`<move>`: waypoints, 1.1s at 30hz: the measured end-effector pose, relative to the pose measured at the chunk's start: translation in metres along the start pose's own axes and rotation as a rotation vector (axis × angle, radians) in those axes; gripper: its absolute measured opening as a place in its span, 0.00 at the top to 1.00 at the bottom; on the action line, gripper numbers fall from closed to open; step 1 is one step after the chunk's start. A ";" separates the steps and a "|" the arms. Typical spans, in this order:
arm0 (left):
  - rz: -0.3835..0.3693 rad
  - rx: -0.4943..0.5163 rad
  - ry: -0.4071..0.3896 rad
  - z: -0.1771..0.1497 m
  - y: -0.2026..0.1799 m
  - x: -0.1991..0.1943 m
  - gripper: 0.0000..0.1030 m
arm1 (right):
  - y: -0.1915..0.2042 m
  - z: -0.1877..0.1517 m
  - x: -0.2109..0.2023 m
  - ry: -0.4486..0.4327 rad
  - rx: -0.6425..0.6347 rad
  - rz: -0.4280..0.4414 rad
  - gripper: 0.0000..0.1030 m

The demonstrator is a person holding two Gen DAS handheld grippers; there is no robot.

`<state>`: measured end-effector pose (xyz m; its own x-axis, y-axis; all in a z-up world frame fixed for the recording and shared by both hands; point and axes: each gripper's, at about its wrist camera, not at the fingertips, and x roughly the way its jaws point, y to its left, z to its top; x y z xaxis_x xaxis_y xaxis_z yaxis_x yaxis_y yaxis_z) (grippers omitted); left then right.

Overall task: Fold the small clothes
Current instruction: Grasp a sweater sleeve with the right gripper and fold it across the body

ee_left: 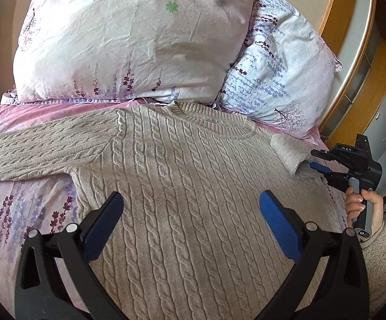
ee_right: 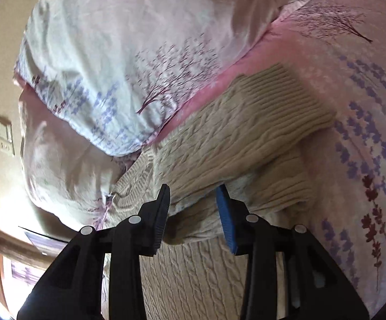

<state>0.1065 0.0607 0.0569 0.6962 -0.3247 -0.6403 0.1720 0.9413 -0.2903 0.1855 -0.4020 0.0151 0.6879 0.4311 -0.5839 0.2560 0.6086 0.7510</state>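
Observation:
A beige cable-knit sweater lies flat on the bed, collar toward the pillows. Its left sleeve stretches out to the left. My left gripper is open and empty, hovering over the sweater's body. My right gripper is at the sweater's right side, shut on the right sleeve, which is lifted and bent. In the right wrist view the gripper pinches a fold of the sleeve, whose ribbed cuff points up and right.
Two flowered pillows lie at the head of the bed just beyond the collar. The pink flowered bedsheet surrounds the sweater. A wooden wardrobe stands at the right.

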 end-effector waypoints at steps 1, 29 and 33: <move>0.004 -0.014 0.002 0.001 0.002 0.001 0.02 | -0.005 0.003 -0.002 -0.016 0.021 -0.009 0.62; -0.194 -0.251 -0.048 0.015 0.052 0.005 0.02 | 0.185 -0.091 0.088 0.087 -0.528 0.054 0.90; -0.261 -0.316 0.010 0.019 0.050 0.020 0.02 | 0.184 -0.129 0.149 0.313 -0.550 -0.049 0.76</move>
<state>0.1428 0.1033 0.0431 0.6503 -0.5515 -0.5224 0.1186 0.7530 -0.6473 0.2474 -0.1406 0.0266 0.4320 0.5174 -0.7387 -0.1613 0.8502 0.5011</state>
